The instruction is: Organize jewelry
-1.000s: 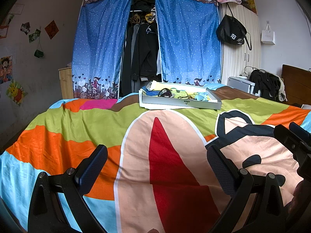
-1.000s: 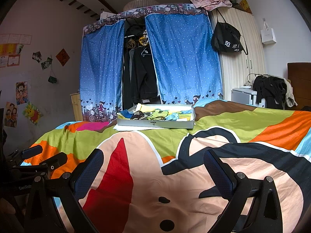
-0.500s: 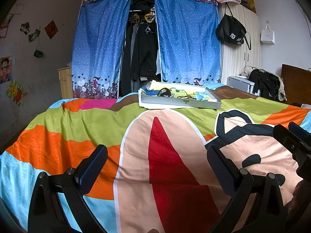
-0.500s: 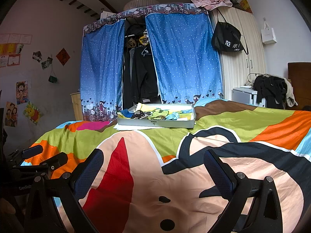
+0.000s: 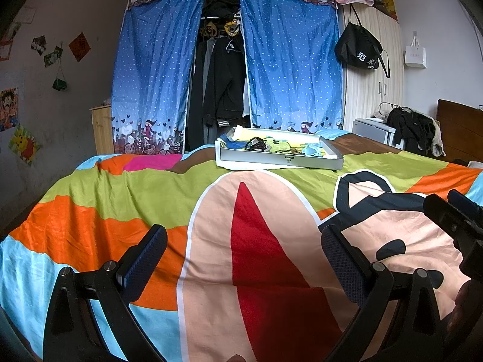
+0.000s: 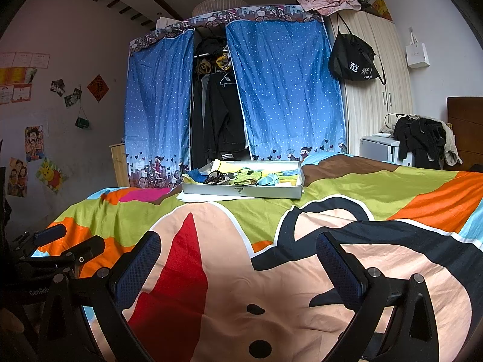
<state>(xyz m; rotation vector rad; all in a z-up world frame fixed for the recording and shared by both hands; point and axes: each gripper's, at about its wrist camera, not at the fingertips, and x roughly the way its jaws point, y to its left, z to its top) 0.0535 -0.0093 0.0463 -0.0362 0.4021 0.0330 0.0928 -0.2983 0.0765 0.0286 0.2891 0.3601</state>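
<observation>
- Two hand-held tools hover low over a bed spread with a bright cartoon-print bedcover, both pointed toward 12 o'clock at a shallow white tray lying at the bed's far end.
- The left tool is released, its two dark-padded fingers spread wide with nothing between them; only the red and peach print of the cover shows in the gap.
- The right tool is likewise released and empty-handed, fingers held well apart above the cover.
- In the left wrist view the right tool appears at 3 o'clock as a dark frame at the picture's edge; in the right wrist view the left tool shows at 9 o'clock, beside its neighbour.
- The tray holds the jewelry: a dark beaded bracelet lies toward its left end on yellow and green cloth, and a thin dark cord piece lies near the middle beside a pale blue item. Finer detail is too small to tell.
- The tray rests on a white sheet that pokes out under its near edge.
- Both tools are well apart from the tray.
- Behind the bed, at 12 o'clock, blue dotted curtains hang parted over a rail of dark clothes; a black bag hangs on a pale wardrobe at 2 o'clock.
</observation>
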